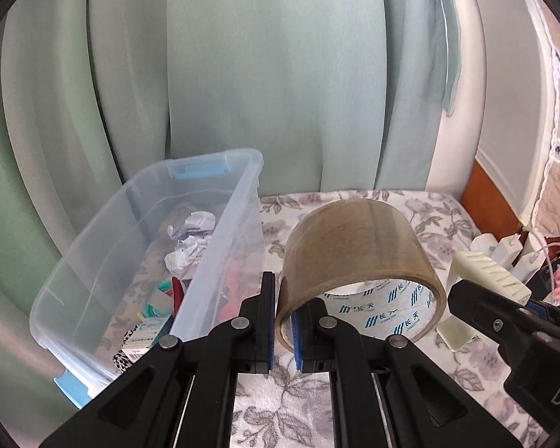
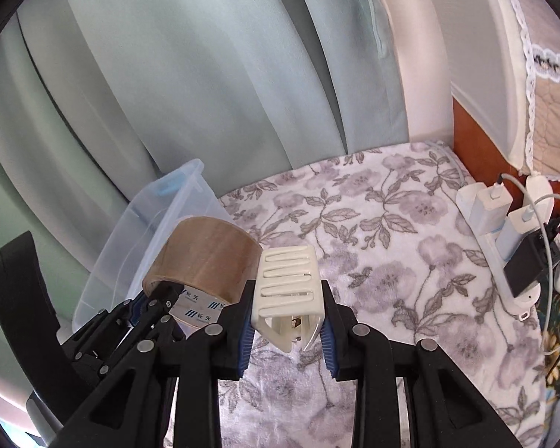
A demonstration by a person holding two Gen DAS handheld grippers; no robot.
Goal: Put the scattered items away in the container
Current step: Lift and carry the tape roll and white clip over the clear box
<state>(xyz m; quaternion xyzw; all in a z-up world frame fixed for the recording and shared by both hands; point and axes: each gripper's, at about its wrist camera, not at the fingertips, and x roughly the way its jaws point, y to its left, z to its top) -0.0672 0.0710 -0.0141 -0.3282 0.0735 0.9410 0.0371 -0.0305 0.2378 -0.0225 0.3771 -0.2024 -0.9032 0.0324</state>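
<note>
My left gripper (image 1: 284,311) is closed on the wall of a roll of brown packing tape (image 1: 358,250): one finger sits outside the roll, the other inside its printed core, with only the tape's wall between the blue pads. The roll lies tilted with its open end toward me, just right of the clear plastic bin (image 1: 220,231).

My right gripper (image 2: 288,311) is clamped on a cream plastic clip (image 2: 288,280) with slotted ribs on top, its sides pressed by both pads. Clip and roll are side by side, nearly touching, and the two grippers crowd close together.

The bin stands at the left on the floral blanket (image 2: 373,224), blue latches at its near and far ends. Inside it I see crumpled white paper (image 1: 190,239), a small printed box (image 1: 143,339), something red and some teal pieces. Its right wall rises between the tape and the interior.

Pale green curtains (image 1: 242,74) hang behind. At the far right lies a white power strip (image 2: 504,246) with white chargers, a black adapter and trailing cables, beside a wooden edge.
</note>
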